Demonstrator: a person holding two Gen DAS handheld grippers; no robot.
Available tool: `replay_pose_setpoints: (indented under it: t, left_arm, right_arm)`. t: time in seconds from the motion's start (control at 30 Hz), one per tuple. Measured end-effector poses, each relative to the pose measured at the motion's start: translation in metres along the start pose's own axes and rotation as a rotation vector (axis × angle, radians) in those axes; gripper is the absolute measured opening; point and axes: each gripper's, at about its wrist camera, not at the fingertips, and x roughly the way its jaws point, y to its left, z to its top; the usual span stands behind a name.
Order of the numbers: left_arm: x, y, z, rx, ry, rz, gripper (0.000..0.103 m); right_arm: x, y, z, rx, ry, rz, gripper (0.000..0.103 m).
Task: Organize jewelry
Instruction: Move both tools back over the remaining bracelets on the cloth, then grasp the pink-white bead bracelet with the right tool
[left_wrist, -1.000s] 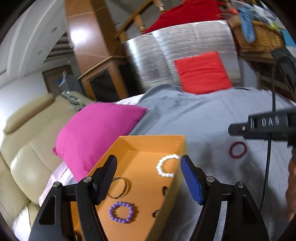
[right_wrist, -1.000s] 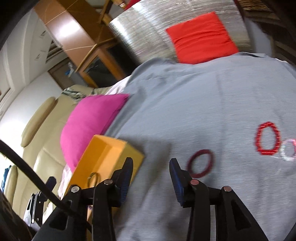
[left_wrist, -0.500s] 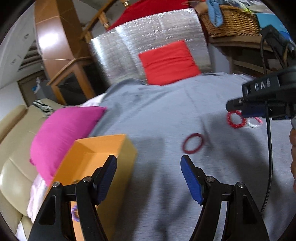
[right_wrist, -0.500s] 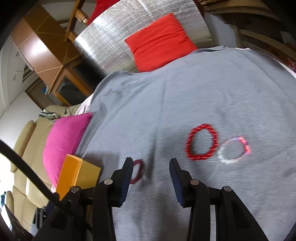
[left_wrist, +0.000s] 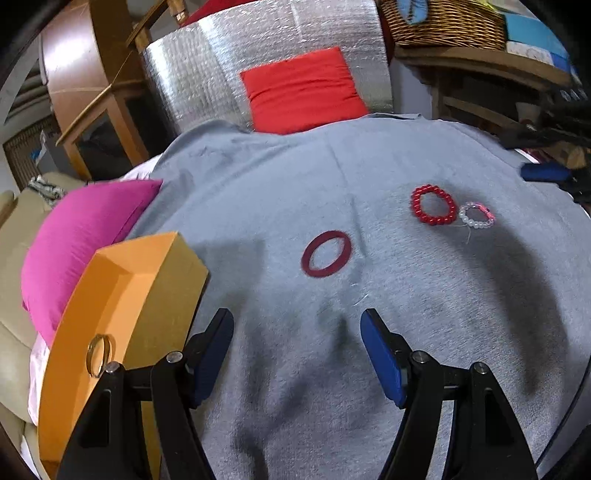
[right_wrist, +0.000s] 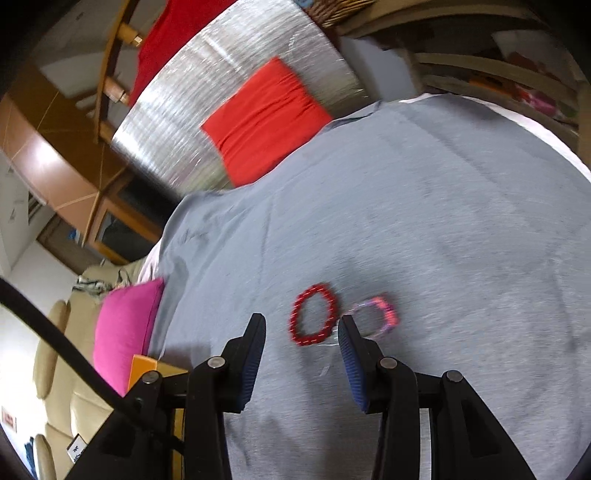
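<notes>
On the grey cloth (left_wrist: 280, 192) a dark red bangle (left_wrist: 305, 259) lies a little beyond my left gripper (left_wrist: 297, 332), which is open and empty. Farther right lie a red bead bracelet (left_wrist: 416, 206) and a pink-and-white bead bracelet (left_wrist: 474, 223), touching each other. The orange box (left_wrist: 166, 280) stands at the left with a gold ring (left_wrist: 89, 354) inside. In the blurred right wrist view my right gripper (right_wrist: 301, 321) hangs open, and the red bead bracelet (right_wrist: 295, 314) shows between its fingertips on the cloth. The pink-and-white bracelet (right_wrist: 388, 314) lies just right of it.
A magenta cushion (left_wrist: 85, 229) lies on a beige sofa (left_wrist: 14, 332) behind the box. A red cushion (left_wrist: 303, 88) leans on a silver foil panel (left_wrist: 192, 74) at the far edge. A wicker basket (left_wrist: 443, 22) sits on wooden shelves at the right. A black cable (right_wrist: 55, 339) crosses the left.
My left gripper swung right, off the box and toward the dark red bangle. My right gripper moved right from the bangle to over the red bead bracelet. Both jaws kept their width.
</notes>
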Motion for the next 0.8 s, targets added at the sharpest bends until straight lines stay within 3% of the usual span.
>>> replay_pose_setpoints:
  t: [0.17, 0.37, 0.8]
  left_arm:
    - [0.004, 0.017, -0.004, -0.062, 0.025, -0.016, 0.072]
    - [0.012, 0.024, -0.005, -0.101, 0.056, -0.041, 0.072]
    - [0.025, 0.019, -0.003, -0.074, 0.093, -0.066, 0.072]
  right_arm:
    - [-0.003, -0.030, 0.004, 0.073, 0.003, -0.017, 0.044]
    - [0.018, -0.047, 0.003, 0.133, 0.074, -0.029, 0.044]
    - [0.076, -0.050, 0.008, -0.011, 0.165, -0.208, 0.044]
